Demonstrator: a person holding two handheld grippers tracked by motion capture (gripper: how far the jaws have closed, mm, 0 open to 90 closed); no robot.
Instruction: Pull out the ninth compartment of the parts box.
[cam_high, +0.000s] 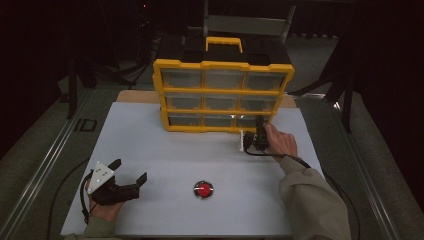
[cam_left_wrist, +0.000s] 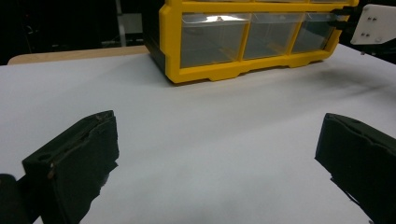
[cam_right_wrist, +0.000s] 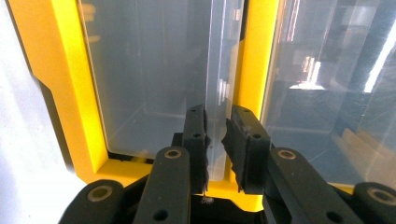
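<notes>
Black jaws of the left gripper (cam_high: 131, 178) stand wide apart with nothing between them, at the near left corner of the white table (cam_high: 165, 155), with the hand resting on the board. A little right of it, near the front edge, sits a red push button (cam_high: 203, 189), untouched.

Farther off and to the right, the right gripper (cam_high: 259, 127) is up against the yellow drawer cabinet (cam_high: 222, 95), which stands at the far middle of the table. Its target is the bottom-right clear drawer (cam_right_wrist: 154, 74), directly ahead of the jaws. In the right gripper view the drawer's thin clear pull tab (cam_right_wrist: 212, 93) runs as an upright blade between the two pads, edge-on to the camera. The jaws are drawn in close on either side of it; a sliver of gap seems to remain, so I would not yet call it a firm pinch.

The drawer slides toward the near edge of the table, so the pull should come straight back along the gripper's own line. The right hand is plainly the nearer one; the left is well apart from the cabinet.
</notes>
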